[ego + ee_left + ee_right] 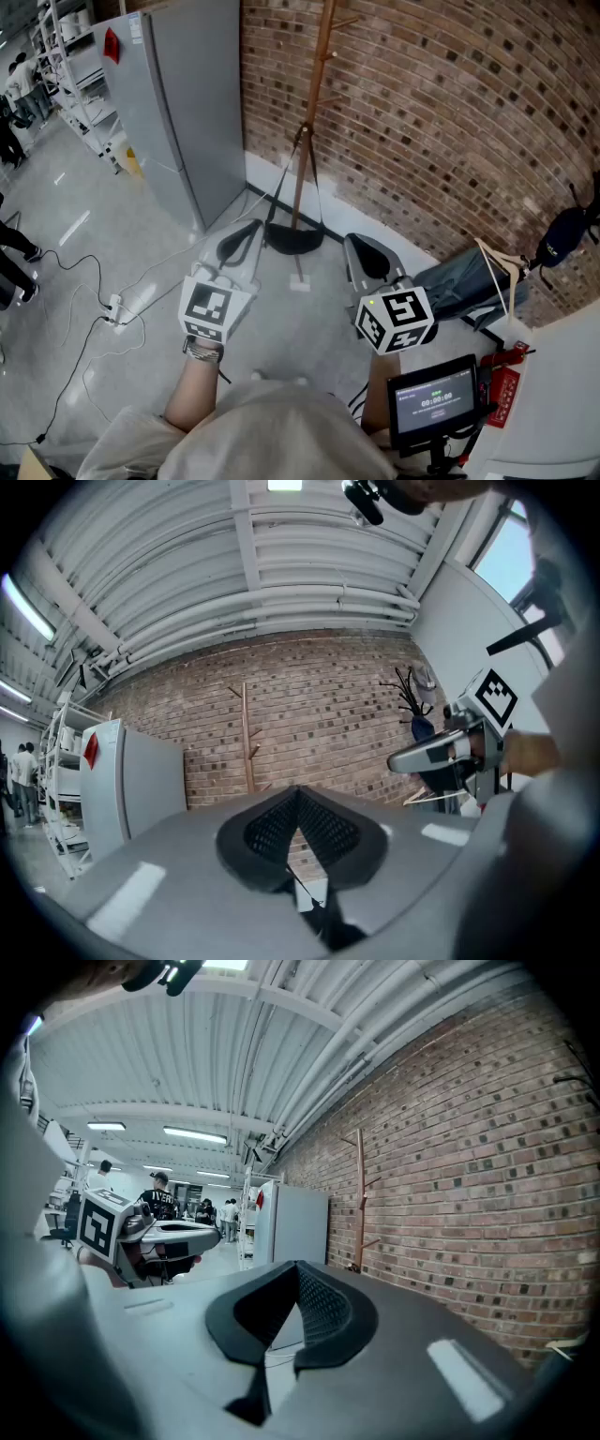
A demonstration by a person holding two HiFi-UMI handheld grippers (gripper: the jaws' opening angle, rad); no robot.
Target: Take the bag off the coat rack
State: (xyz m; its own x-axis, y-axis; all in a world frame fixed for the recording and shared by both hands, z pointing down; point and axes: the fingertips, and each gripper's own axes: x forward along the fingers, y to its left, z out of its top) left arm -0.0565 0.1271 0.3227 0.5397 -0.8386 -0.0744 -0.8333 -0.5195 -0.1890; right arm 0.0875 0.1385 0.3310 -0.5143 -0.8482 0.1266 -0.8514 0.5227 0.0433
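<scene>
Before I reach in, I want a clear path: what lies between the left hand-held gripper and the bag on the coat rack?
Only bare grey floor, in the head view, separates the left hand-held gripper from the black bag.

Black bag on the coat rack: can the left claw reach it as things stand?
Probably yes: nothing stands between the left claw and the bag, though its jaws are shut.

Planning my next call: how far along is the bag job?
Done: nothing yet; the black bag hangs on the coat rack. In hand: nothing; the left gripper and right gripper are shut, empty, short of the rack. Left: grip the bag, lift it off.
</scene>
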